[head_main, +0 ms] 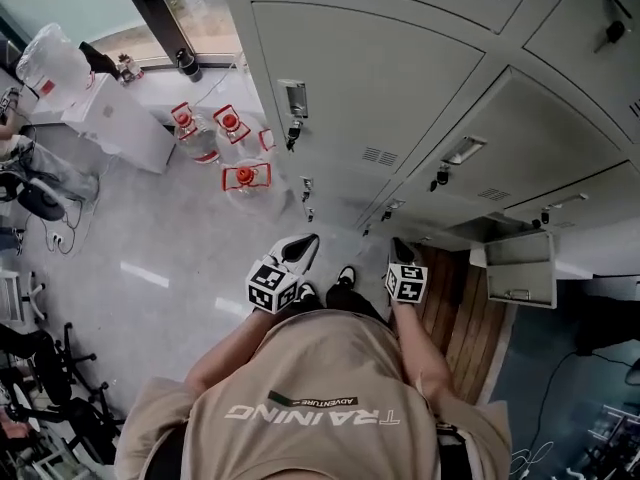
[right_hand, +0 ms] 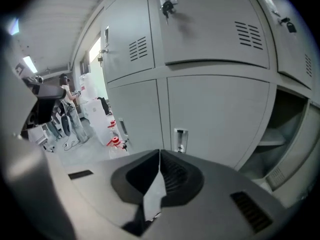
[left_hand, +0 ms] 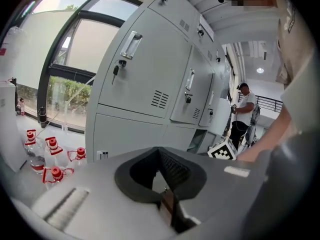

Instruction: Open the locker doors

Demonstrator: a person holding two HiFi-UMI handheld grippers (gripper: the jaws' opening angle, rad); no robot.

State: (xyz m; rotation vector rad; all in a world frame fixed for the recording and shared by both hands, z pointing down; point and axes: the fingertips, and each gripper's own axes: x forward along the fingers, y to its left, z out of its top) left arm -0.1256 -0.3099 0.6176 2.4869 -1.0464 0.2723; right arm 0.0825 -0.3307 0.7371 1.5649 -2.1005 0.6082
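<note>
A bank of grey lockers point(head_main: 400, 78) stands in front of me, most doors closed, with keys hanging in their locks point(head_main: 292, 133). One low door point(head_main: 520, 268) at the right hangs open, and its compartment point(right_hand: 287, 129) shows in the right gripper view. My left gripper point(head_main: 306, 244) and right gripper point(head_main: 399, 245) hover side by side in front of the bottom row, touching nothing. Both are shut with nothing between the jaws. The left gripper point(left_hand: 159, 150) looks along the locker row point(left_hand: 145, 74). The right gripper point(right_hand: 159, 152) faces a closed lower door with a recessed handle point(right_hand: 180, 140).
Several red-capped water bottles point(head_main: 240, 173) stand on the floor left of the lockers, by a white cabinet point(head_main: 120, 123). A wooden floor strip point(head_main: 470, 318) runs under the open door. A person point(left_hand: 242, 114) stands far along the lockers. Black chairs point(head_main: 45, 378) sit at the left.
</note>
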